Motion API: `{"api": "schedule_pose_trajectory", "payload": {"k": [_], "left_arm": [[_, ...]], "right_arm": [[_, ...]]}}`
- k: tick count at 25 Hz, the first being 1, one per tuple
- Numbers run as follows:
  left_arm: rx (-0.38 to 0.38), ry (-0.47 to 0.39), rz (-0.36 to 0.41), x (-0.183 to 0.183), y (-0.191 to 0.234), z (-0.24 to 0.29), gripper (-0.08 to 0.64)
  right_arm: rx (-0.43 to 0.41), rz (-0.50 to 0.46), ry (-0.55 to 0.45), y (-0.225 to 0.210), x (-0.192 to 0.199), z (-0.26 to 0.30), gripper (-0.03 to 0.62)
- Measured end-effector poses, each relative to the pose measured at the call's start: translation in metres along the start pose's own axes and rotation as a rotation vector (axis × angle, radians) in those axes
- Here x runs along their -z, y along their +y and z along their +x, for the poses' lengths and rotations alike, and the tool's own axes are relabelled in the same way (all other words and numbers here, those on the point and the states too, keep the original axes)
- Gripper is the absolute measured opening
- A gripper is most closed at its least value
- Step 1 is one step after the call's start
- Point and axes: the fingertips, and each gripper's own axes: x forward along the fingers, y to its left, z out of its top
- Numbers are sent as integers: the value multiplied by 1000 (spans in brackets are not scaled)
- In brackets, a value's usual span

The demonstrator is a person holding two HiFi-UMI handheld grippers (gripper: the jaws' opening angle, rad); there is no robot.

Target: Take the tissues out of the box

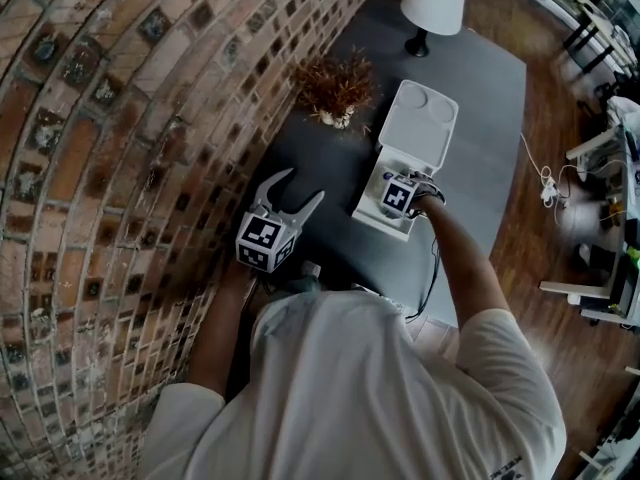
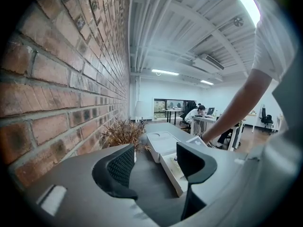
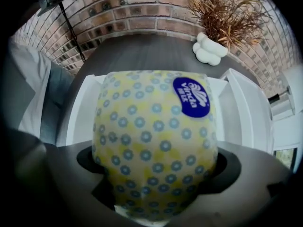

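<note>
A white box (image 1: 371, 211) lies open on the dark table, its lid (image 1: 420, 123) folded back toward the far side. My right gripper (image 1: 398, 206) is over the open base, shut on a soft tissue pack (image 3: 154, 141), yellow with blue flower dots and a blue label. The pack fills the right gripper view, with the white box walls (image 3: 78, 112) showing behind it on both sides. My left gripper (image 1: 302, 185) hangs open and empty to the left of the box, near the brick wall. In the left gripper view its fingers (image 2: 118, 167) frame the box (image 2: 171, 174).
A dried plant in a white pot (image 1: 335, 86) stands by the brick wall (image 1: 120, 168) beyond the box. A white lamp (image 1: 432, 6) is at the table's far end. The table edge (image 1: 500, 198) runs on the right, with wooden floor and cables past it.
</note>
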Motion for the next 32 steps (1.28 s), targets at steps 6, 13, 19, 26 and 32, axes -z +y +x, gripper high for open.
{"api": "schedule_pose_trajectory", "payload": {"k": [6,13,19,26,32], "left_arm": [[8,-7,-10,-4,-6,7,281],[32,3,-8,-1,-19,11,281],[46,1,2,-7,-21,14,281],[80,-19,14,-18,-19,21,281],[125,-49,37,-29,-25,28,281]], "right_arm": [[23,-9,68,0,5,2,568],[27,-15,56,0,3,1,555],[77,35,-12,1,1,-13,497],[118,250,-246,-10,-6,-59,497],[183,491,-511,-21,-15,-121,497]]}}
